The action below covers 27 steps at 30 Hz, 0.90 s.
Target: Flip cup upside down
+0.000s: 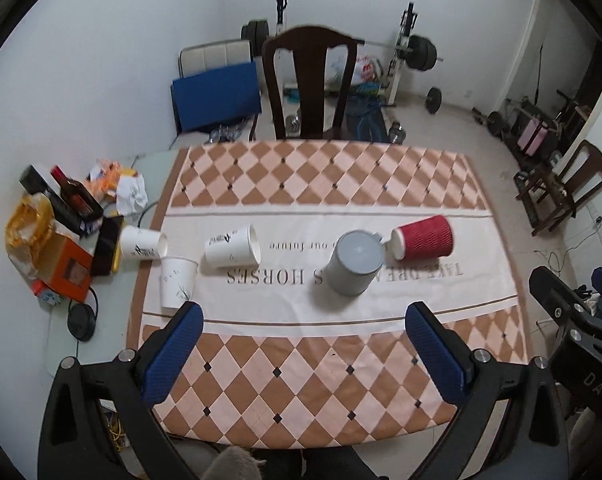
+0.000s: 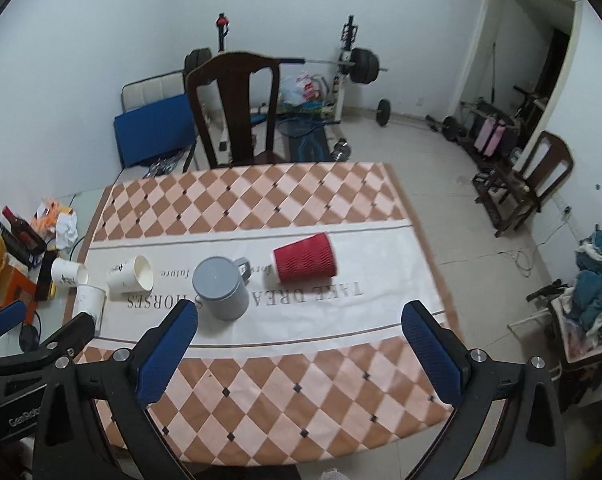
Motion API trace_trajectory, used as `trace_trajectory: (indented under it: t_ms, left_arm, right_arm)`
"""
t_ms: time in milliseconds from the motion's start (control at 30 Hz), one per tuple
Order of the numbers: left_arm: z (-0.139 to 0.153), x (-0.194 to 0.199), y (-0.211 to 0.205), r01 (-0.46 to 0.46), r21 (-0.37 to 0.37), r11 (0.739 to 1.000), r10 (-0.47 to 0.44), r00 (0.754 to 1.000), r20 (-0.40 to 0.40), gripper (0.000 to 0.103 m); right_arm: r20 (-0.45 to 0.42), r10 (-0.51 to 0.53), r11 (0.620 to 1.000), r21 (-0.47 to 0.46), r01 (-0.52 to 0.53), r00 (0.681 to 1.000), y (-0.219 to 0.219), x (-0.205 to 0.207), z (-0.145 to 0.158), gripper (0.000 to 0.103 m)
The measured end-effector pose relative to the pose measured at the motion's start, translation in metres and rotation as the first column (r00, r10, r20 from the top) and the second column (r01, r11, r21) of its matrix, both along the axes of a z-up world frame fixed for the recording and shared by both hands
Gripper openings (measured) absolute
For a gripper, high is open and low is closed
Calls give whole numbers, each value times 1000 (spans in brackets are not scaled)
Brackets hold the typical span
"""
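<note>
Two claws hang above the near edge of the desk (image 1: 101, 312), and we find both spread wide with nothing between their blue pads.

The left claw (image 1: 301, 344) touches no object. The right claw (image 2: 301, 344) likewise holds nothing and hovers clear of the cloth. In the right wrist view a part of the left claw shows at the lower left edge, with lettering on its black body that we read only as "Gen".

Going left to right along the white band of the tablecloth (image 1: 301, 320): a white paper cup (image 1: 143, 243) lies on its side at the cloth's left border. Just beside it an upside-down white paper cup (image 1: 177, 282) stands on its rim. A third white paper cup (image 1: 233, 246) lies on its side, mouth to the right, bearing a small black print we cannot read. The grey mug (image 1: 355, 264) stands inverted, base up, handle toward the far side. The red ribbed cup (image 1: 423, 238) lies on its side just beside the mug.

The cloth carries upside-down print; we read "HORSES", "TAKE", "our future".

Off the cloth at far left sit a dark bottle (image 1: 71, 194) and an orange box (image 1: 67, 266).
</note>
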<state>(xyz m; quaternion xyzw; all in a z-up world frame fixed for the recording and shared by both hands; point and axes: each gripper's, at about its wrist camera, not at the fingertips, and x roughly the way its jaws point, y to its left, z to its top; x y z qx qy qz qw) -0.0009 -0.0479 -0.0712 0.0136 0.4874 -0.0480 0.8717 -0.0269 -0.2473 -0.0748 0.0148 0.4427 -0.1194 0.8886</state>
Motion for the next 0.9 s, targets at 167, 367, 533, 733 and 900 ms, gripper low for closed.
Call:
trace_trajectory:
  t_ms: [167,367,533,733,900]
  left_arm:
    - [29,-16,4,-19,6,1000,19,1000,24,103]
    - [50,-29,9,-32,23,999,31,998,47,103]
    - [56,-36,13,-40,41,998,38,997,60,103]
    - [58,-40,18,-54,60,997,50,997,63,103]
    - [60,-43,21,-66,73,995,61,995,73,103]
  right_arm:
    - [36,-18,1000,-21,19,999,0,-26,42,103]
    - [67,-9,999,-33,11,998,7,-51,75,103]
    - [83,-3,999,-46,7,997,12,-62,86,103]
    - [71,-16,999,-48,19,997,9,-64,88,103]
    - [63,-18,998,-51,21,998,7,-65,87,103]
